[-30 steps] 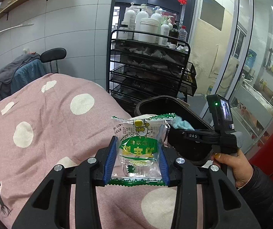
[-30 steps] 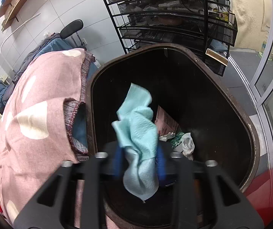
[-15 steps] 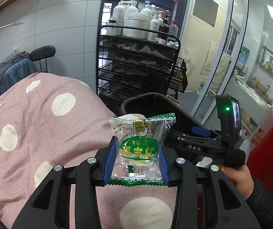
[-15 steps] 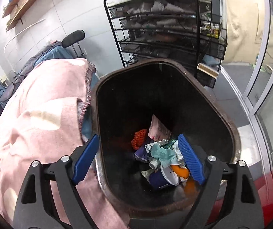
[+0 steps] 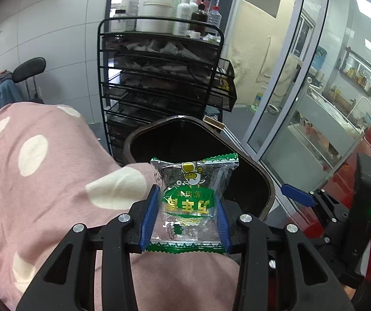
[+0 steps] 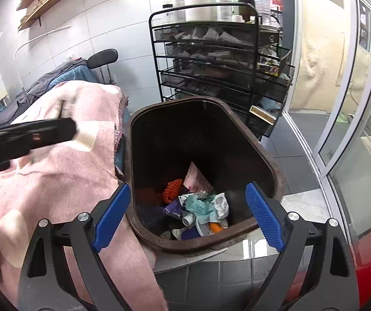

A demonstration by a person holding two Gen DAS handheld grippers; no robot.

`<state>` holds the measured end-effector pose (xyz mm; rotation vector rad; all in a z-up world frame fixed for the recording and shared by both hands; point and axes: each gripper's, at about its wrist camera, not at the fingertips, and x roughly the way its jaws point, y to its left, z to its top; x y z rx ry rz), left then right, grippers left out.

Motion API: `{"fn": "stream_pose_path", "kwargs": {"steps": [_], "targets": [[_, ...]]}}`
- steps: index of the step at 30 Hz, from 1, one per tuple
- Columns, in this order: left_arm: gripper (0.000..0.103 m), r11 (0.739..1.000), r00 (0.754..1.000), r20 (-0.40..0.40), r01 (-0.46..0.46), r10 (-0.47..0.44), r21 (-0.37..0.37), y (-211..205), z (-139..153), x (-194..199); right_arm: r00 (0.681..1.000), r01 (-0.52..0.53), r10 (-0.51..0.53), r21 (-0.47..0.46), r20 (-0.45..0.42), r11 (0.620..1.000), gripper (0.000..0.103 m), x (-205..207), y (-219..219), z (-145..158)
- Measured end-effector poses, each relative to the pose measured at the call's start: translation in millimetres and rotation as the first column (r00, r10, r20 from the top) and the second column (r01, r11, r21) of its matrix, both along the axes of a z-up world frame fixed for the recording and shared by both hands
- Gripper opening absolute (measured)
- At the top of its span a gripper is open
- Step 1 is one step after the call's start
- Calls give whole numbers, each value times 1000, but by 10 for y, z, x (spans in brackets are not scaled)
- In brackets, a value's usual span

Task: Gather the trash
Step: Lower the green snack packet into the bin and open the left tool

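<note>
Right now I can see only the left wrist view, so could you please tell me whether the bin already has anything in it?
Observer: Yes, the bin has a pile of trash at the bottom, with a teal cloth on top.
Operator: Thank you. Before I drop this snack packet, is the right tool holding anything?
Observer: No. The right tool is opening above the bin, and there is nothing between its jaws.
</note>
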<state>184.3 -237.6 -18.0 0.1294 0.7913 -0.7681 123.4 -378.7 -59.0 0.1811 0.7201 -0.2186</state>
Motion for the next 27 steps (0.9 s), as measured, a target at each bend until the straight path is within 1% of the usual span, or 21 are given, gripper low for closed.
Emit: {"fn": "stream_pose_path", "kwargs": {"steps": [8, 15, 23, 25, 27], "targets": [[40, 998, 998, -43, 48, -46, 35, -284, -113, 100, 1000, 17, -17, 4, 14, 1000, 90, -172, -51, 32], [41, 995, 995, -80, 73, -67, 70, -516, -218, 203, 1000, 15, -15, 7, 16, 1000, 90, -262, -30, 35], [41, 990, 993, -88, 92, -82, 110, -700, -295, 279, 1000, 16, -16, -10, 22, 1000, 90, -307, 8, 58], [46, 989, 992, -91, 94, -84, 113, -728, -311, 290, 1000, 13, -13, -11, 21, 1000, 90, -307, 18, 58], [54, 989, 992, -92, 94, -84, 111, -744, -316, 299, 1000, 11, -10, -15, 20, 1000, 90, -312, 30, 60]]}}
